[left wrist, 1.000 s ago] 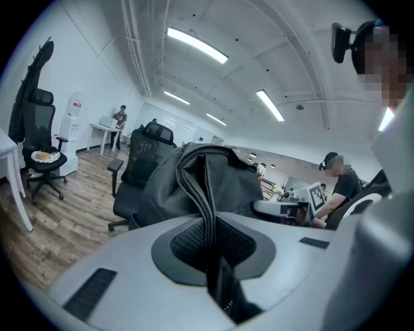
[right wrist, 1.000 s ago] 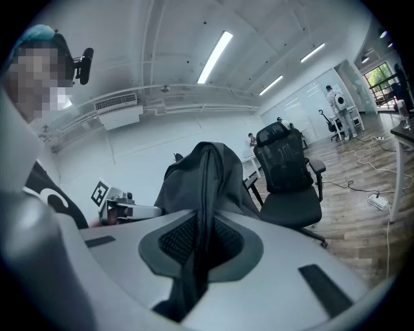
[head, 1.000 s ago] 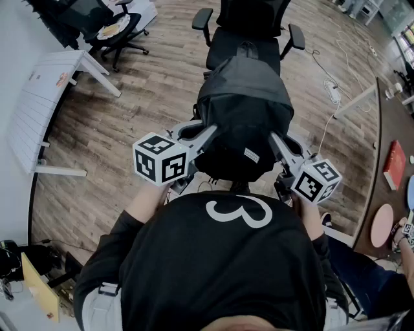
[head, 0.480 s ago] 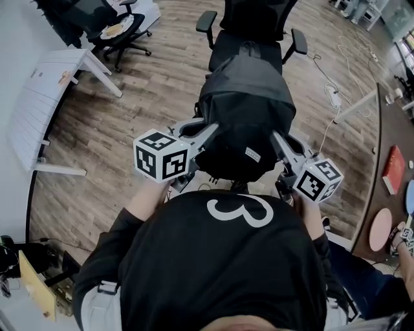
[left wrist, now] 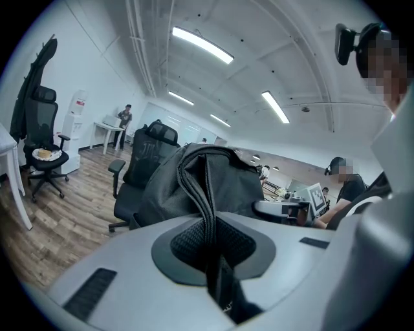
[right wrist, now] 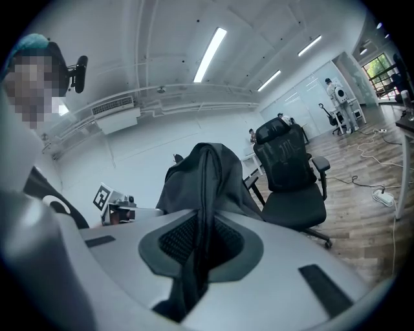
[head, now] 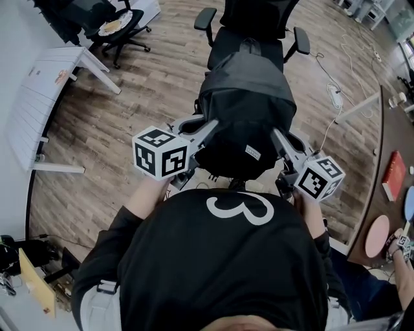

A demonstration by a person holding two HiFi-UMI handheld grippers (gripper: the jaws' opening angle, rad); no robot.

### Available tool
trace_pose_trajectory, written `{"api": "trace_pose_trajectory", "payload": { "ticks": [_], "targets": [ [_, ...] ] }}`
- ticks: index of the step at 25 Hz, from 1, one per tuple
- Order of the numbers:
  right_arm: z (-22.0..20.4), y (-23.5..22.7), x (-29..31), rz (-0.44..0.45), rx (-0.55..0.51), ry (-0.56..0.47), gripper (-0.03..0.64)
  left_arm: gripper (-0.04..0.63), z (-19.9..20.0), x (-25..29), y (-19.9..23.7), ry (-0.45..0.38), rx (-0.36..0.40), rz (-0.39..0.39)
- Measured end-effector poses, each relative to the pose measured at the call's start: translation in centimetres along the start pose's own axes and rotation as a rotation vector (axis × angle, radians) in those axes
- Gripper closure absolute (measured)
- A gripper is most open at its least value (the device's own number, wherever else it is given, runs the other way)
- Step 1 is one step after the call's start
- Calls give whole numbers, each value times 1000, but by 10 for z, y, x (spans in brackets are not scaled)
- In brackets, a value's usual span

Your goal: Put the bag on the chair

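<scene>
Head view: black fabric backpack [head: 244, 110] held up at frame centre, its far end overlapping the seat of the black swivel office chair [head: 226, 42] at 12 o'clock; contact with the seat cannot be told. At the bag's 8 o'clock side the left gripper [head: 208, 134] pinches a black strap fold. At 4 o'clock the right gripper [head: 278, 139] does likewise, jaws pressed on webbing. White slatted table [head: 45, 97] at 10 o'clock, on the wood-plank floor [head: 149, 97].

One black fabric bag [head: 246, 106] and two grey plastic grippers, the left gripper [head: 210, 129] and the right gripper [head: 277, 137]. Two black wheeled office chairs stand beyond the bag, the near chair [head: 255, 14] and the far-left chair [head: 84, 14]. One white slatted table [head: 39, 103] is left of the bag.
</scene>
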State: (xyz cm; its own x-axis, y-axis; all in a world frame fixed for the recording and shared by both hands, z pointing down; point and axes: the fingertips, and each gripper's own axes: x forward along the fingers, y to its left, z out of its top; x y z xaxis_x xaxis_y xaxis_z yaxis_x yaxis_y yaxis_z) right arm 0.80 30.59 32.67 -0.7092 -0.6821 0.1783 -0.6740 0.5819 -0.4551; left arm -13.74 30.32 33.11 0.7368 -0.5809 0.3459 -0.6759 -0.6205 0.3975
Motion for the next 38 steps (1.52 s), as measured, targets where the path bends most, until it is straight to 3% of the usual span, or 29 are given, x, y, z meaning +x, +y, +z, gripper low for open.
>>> {"api": "trace_pose_trajectory", "payload": {
  "ticks": [21, 38],
  "targets": [
    [47, -125, 46, 8, 31, 57, 566, 552, 41, 125, 43, 48, -44, 38],
    [100, -211, 55, 53, -2, 30, 566, 552, 85, 212, 45, 10, -40, 67]
  ]
}}
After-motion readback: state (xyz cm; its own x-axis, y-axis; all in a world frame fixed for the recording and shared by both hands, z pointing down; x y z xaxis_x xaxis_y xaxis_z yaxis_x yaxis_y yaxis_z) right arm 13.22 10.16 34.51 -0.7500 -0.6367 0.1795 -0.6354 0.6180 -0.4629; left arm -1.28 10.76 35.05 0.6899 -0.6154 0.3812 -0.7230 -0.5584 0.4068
